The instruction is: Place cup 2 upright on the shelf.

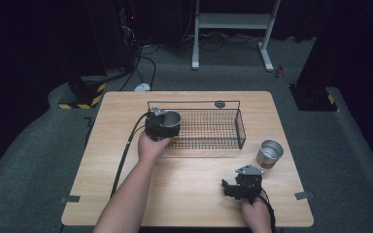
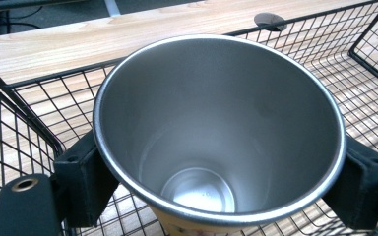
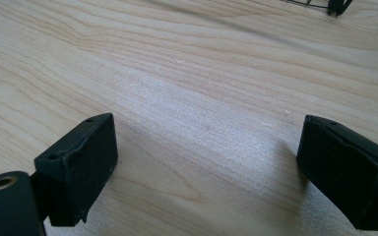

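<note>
A steel cup (image 1: 171, 118) stands upright in my left gripper (image 1: 161, 127), at the left end of the black wire basket (image 1: 241, 127). In the left gripper view the cup (image 2: 216, 118) has its open mouth facing the camera, and my left gripper (image 2: 225, 184) is shut on it with a black pad pressed against each side. Basket wire (image 2: 24, 132) runs below and around the cup. My right gripper (image 1: 226, 188) rests low over the table's front right. Seen close, my right gripper (image 3: 206, 167) stands open with bare wood between its jaws.
A second steel cup (image 1: 270, 153) stands upright on the table (image 1: 189, 194), right of the basket and just beyond my right gripper. A dark round grommet (image 1: 219, 104) sits behind the basket. One basket foot (image 3: 335, 6) shows far off in the right gripper view.
</note>
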